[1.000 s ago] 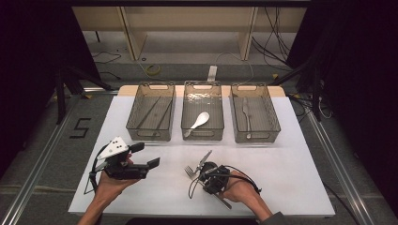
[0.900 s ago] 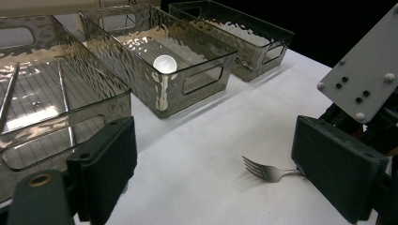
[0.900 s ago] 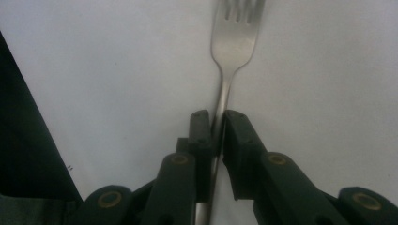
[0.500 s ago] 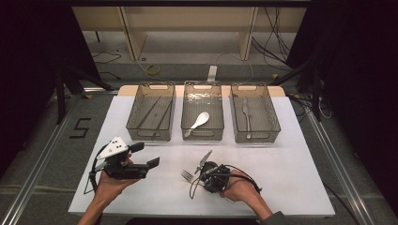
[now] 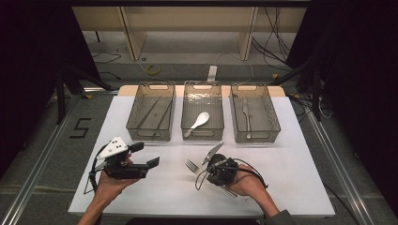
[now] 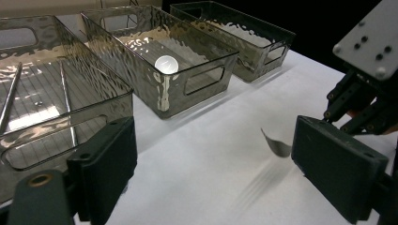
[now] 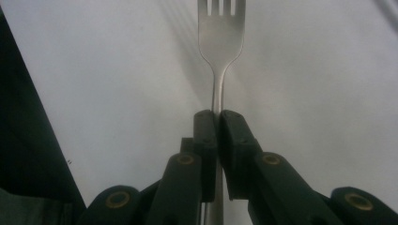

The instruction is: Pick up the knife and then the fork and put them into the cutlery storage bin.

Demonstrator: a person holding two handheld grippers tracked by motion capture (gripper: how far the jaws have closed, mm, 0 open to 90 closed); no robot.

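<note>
Right gripper (image 7: 217, 117) is clamped on the fork (image 7: 220, 33) at its thin neck; the fork sits just above the white table (image 5: 291, 187), near the middle bin (image 5: 202, 136). Judgement: light, rigid, smooth steel that may pivot in the pads; a flatter handle grip seems safer. Left gripper (image 6: 211, 164) is wide, holding nothing.

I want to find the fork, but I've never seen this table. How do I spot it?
Look at the white table with three clear bins at the back. In front of the middle bin, the right gripper pinches the fork by its handle. It's the only cutlery outside a bin, prongs pointing left.
</note>
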